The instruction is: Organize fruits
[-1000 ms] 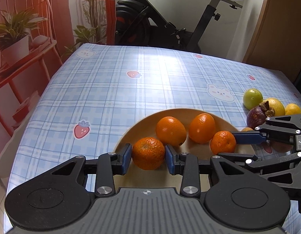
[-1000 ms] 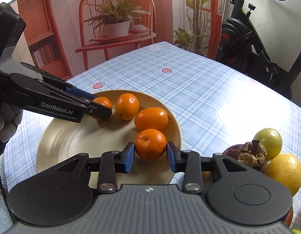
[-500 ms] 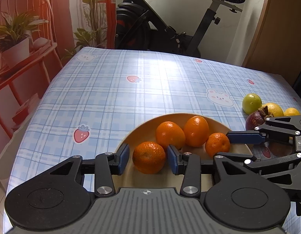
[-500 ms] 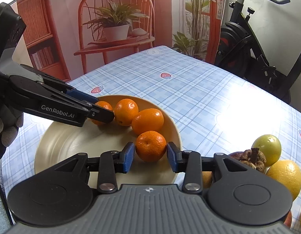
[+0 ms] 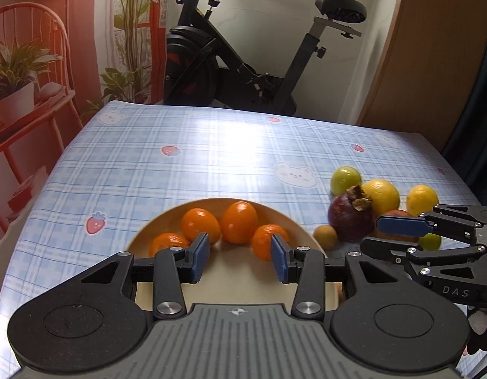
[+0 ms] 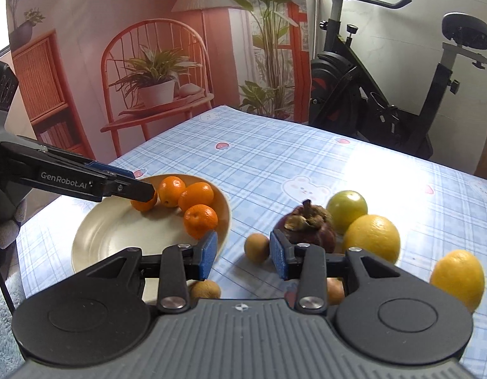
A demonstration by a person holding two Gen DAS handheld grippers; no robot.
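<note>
You have let go of both oranges, so four now sit on the plate [image 5: 142, 240] and your left gripper [image 5: 240, 255] and right gripper [image 6: 242, 252], both empty and part-open, face the loose fruit [image 6: 306, 224] at three o'clock.

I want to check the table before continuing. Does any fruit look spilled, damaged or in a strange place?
Nothing looks spilled or damaged. Four oranges sit in the plate. The mangosteen, green fruit, lemons and small brown fruits lie loose on the tablecloth beside it.
</note>
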